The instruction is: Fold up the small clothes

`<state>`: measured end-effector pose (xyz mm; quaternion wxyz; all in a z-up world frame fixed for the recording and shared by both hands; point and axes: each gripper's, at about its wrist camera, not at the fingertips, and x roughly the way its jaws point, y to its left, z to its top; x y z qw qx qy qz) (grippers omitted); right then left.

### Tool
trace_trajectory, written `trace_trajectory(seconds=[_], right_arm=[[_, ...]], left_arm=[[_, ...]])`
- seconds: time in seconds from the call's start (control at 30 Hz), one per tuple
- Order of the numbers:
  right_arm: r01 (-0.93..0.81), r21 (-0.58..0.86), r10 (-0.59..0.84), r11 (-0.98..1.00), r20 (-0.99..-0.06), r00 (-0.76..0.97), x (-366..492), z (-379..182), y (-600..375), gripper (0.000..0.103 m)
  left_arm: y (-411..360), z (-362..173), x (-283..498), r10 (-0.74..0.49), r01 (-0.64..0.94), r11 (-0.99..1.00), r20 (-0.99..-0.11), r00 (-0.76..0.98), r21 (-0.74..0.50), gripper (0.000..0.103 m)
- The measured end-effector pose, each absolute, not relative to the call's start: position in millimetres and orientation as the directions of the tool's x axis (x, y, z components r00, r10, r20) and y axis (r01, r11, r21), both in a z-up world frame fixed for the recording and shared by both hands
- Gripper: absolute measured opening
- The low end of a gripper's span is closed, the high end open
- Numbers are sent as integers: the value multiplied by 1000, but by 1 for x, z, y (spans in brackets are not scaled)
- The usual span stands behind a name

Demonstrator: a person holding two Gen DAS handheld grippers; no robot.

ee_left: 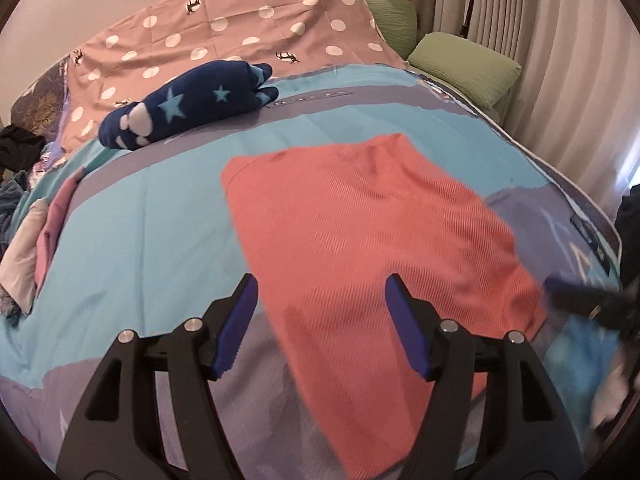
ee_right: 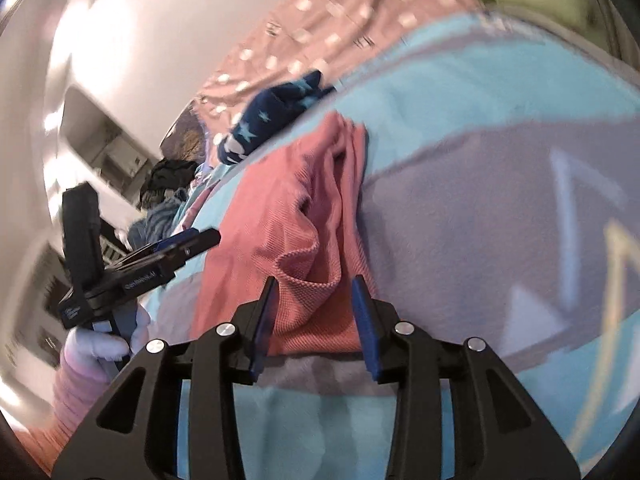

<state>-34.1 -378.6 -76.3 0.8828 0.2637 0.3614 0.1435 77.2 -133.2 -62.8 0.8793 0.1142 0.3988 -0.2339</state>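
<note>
The ribbed coral-pink knit garment (ee_left: 360, 248) lies on the blue-and-grey patterned bedspread (ee_left: 152, 232). Behind the garment sits a navy star-printed fleece bundle (ee_left: 188, 104) (leftward); green pillows (ee_left: 464, 64) lie behind-right.

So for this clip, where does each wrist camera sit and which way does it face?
Left wrist: behind the open left gripper, over the bed, facing the coral garment and pillows; own fingers show.
Right wrist: behind the open right gripper at the garment's bunched edge; the gloved left hand shows.
Shared: garment, navy star bundle.
</note>
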Motion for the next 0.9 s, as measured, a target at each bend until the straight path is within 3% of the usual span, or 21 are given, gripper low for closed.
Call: trace_trajectory(seconds=[0.17, 0.3, 0.6, 0.67, 0.7, 0.9], right_arm=[[-224, 497, 520, 839, -609, 599, -9, -69, -353, 40], [-168, 446, 448, 879, -654, 610, 9, -70, -352, 38], [-245, 470, 523, 848, -670, 526, 24, -72, -354, 38], [-214, 492, 530, 844, -701, 477, 33, -86, -357, 11], [-183, 522, 542, 833, -704, 459, 33, -92, -364, 6], [-102, 608, 569, 787, -653, 499, 2, -96, -412, 0]], left_arm=[[-122, -87, 65, -310, 482, 876, -780, 543, -12, 74], [-116, -94, 59, -321, 460, 887, -779, 539, -47, 74], [-111, -99, 55, -335, 464, 884, -776, 534, -62, 74], [-111, -100, 55, -337, 462, 885, -776, 533, -67, 74], [-109, -100, 54, -341, 459, 885, -775, 532, -74, 74], [-98, -107, 48, -365, 453, 884, -779, 510, -118, 75]])
